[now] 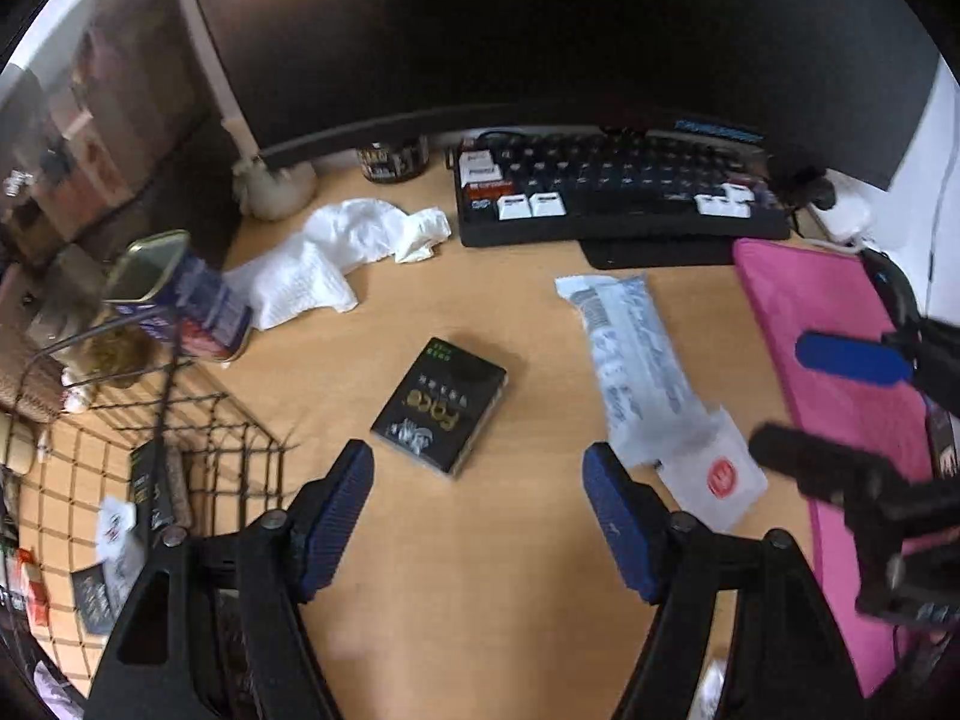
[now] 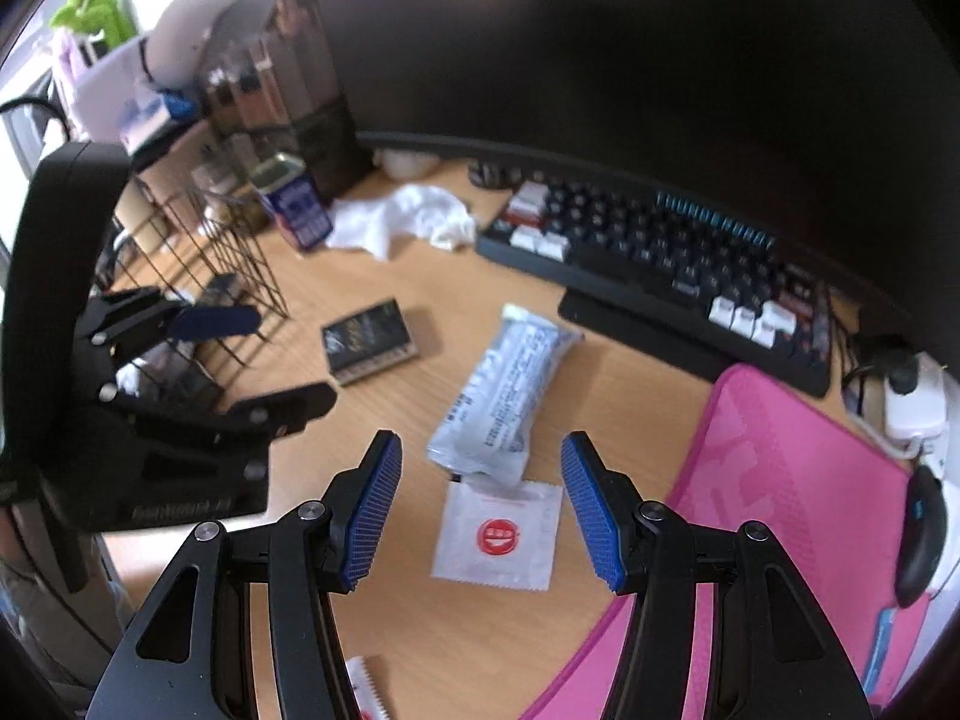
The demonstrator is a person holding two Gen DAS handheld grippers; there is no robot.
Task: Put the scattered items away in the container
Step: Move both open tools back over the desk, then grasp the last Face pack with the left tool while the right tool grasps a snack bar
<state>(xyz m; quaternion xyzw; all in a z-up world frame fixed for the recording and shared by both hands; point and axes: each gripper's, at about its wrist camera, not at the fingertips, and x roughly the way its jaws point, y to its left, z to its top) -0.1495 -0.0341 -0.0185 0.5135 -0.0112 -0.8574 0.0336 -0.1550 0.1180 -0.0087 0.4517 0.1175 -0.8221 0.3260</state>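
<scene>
We see our left gripper open over a glossy black box on the woodgrain counter, right gripper open above a flat white sachet, crinkly plastic pouch just beyond, wire basket far left.

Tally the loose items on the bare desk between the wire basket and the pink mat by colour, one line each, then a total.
Black: 1, the black box.
White: 2, the crumpled tissue and the square sachet.
Pale blue-grey: 1, the long packet.
Total: 4, all outside the wire basket; the pink mat is not counted.
</scene>
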